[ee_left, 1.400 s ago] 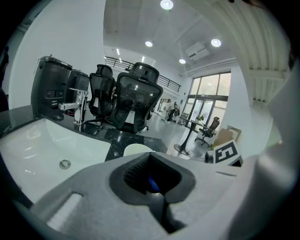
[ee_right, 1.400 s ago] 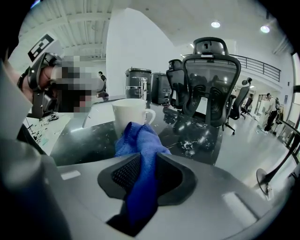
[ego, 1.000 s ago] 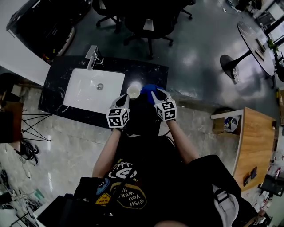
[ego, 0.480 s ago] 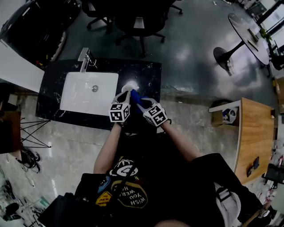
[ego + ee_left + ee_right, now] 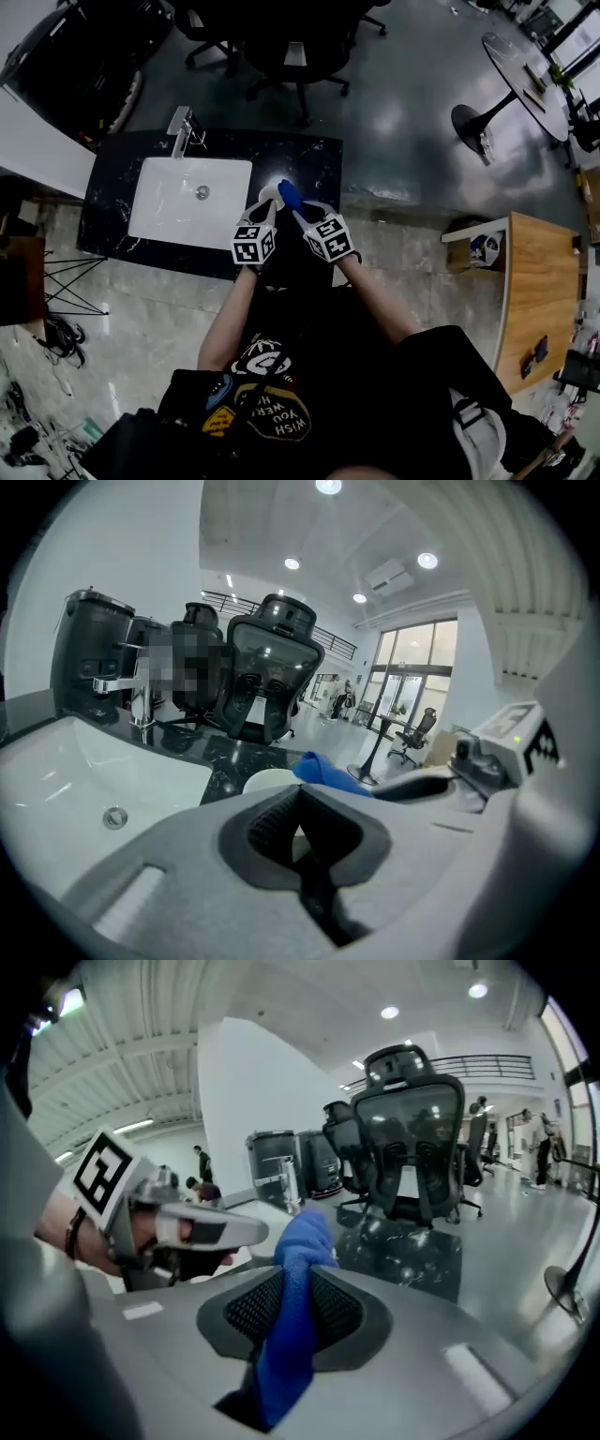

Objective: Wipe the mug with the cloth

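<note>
Mug [image 5: 270,194], white, is at the near right part of the black surface [image 5: 314,155], just right of the white sink [image 5: 169,202]; whether it rests there or is lifted cannot be told. The left claw [image 5: 267,212] is clenched on the mug from the near side, a pale part of it pinched between the pads. The right claw [image 5: 302,212] is clamped on the blue cloth [image 5: 289,195], which stands up out of its jaws against the mug's right side. Office chairs [image 5: 300,56] stand beyond the far edge.
</note>
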`<state>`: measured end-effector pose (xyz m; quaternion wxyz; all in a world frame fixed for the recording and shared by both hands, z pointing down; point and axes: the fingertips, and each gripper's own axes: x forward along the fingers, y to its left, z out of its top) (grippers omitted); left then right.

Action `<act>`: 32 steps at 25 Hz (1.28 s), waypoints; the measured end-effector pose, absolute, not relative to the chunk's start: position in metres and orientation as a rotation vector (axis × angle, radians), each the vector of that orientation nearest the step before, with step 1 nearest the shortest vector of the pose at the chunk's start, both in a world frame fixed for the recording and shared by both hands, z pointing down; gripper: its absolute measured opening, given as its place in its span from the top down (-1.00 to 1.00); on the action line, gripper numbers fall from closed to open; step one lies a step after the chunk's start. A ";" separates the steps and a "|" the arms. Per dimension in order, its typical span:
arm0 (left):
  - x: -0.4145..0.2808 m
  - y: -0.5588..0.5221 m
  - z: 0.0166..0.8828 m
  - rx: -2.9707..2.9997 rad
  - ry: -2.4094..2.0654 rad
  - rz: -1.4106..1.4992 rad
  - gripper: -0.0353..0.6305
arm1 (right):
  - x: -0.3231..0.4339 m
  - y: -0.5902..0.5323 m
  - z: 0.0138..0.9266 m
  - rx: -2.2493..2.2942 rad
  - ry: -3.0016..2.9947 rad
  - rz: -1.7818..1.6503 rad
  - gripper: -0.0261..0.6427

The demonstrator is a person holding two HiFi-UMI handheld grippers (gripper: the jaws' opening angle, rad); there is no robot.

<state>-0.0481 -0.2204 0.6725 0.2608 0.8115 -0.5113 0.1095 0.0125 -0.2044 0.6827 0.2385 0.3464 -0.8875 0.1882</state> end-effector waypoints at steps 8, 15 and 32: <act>-0.065 -0.225 0.670 2.173 -1.419 0.270 0.88 | 0.015 -0.208 0.642 1.015 -2.582 0.449 0.67; -0.082 -0.224 0.674 2.144 -1.453 0.298 0.88 | 0.017 -0.220 0.682 1.010 -2.436 0.518 0.67; -0.084 -0.221 0.679 2.122 -1.452 0.281 0.88 | 0.005 -0.205 0.686 0.962 -2.470 0.584 0.67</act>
